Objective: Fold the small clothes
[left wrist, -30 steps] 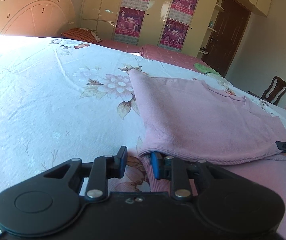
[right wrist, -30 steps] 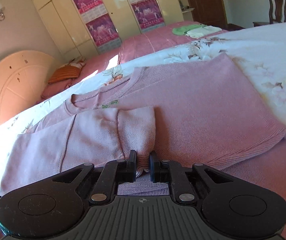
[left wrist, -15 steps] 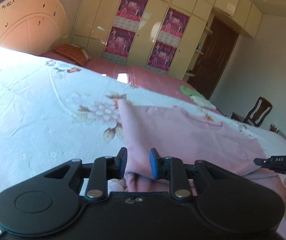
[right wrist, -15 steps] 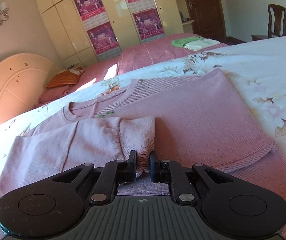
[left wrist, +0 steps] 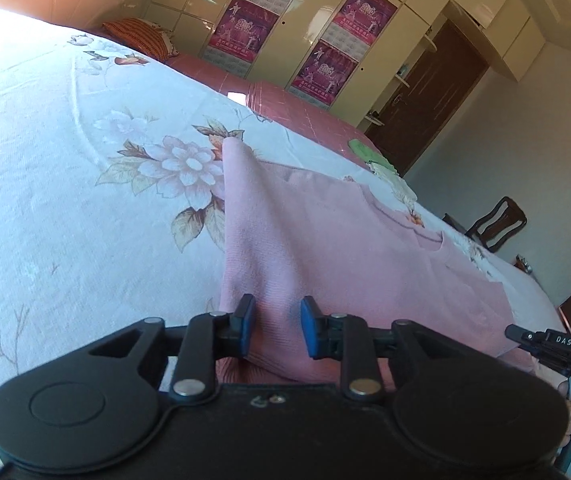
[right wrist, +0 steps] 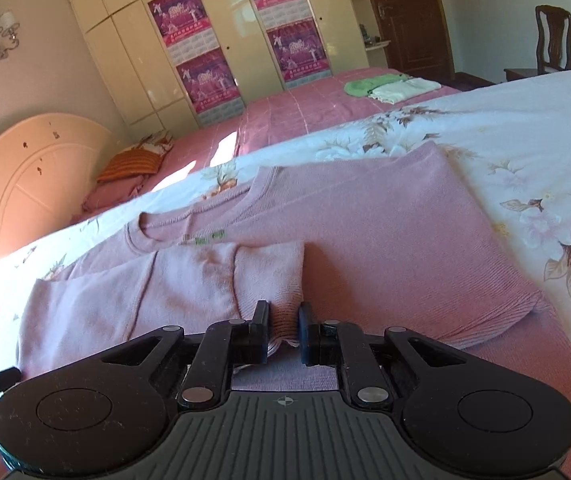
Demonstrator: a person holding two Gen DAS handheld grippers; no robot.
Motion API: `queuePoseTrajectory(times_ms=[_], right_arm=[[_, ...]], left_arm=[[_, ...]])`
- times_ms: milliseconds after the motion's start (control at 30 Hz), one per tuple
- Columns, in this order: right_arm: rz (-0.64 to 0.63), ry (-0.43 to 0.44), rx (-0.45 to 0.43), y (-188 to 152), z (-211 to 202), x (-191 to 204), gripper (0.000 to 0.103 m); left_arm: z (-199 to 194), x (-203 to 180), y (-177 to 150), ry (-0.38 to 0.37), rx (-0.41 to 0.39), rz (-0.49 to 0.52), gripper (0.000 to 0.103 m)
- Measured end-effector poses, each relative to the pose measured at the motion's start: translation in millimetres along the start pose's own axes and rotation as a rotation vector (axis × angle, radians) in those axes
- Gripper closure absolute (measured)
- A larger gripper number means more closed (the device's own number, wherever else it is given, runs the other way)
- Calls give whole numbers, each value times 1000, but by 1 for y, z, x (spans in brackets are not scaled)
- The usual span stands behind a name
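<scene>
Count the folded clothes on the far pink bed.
2: a green garment and a cream garment lie side by side near the bed's far end by the door; others may be hidden.

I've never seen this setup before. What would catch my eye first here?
The pink sweater spread on the flowered bedspread, filling the middle of both views. The right claw pinches its folded-in sleeve cuff; the left claw is opening around a lifted edge. Purple posters line the wardrobe behind.
</scene>
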State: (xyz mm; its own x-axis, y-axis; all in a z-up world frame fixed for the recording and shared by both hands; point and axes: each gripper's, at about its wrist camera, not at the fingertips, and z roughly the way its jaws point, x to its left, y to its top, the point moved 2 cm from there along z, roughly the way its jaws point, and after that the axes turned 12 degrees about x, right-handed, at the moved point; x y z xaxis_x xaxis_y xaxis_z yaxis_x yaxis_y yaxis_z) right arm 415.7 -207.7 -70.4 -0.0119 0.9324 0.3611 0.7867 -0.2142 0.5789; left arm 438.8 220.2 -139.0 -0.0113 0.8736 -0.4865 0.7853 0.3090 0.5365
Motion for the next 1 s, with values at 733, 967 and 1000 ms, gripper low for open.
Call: queuePoseTrajectory(times_ms=[733, 967, 1000], right_arm=[[-102, -9, 63, 33, 69, 30, 91], [-112, -4, 40, 37, 63, 38, 91], [-114, 22, 19, 37, 59, 46, 91]], left_arm=[[72, -8, 67, 51, 11, 100, 51], [70, -22, 73, 112, 32, 75, 51], [67, -36, 69, 99, 21, 87, 51]])
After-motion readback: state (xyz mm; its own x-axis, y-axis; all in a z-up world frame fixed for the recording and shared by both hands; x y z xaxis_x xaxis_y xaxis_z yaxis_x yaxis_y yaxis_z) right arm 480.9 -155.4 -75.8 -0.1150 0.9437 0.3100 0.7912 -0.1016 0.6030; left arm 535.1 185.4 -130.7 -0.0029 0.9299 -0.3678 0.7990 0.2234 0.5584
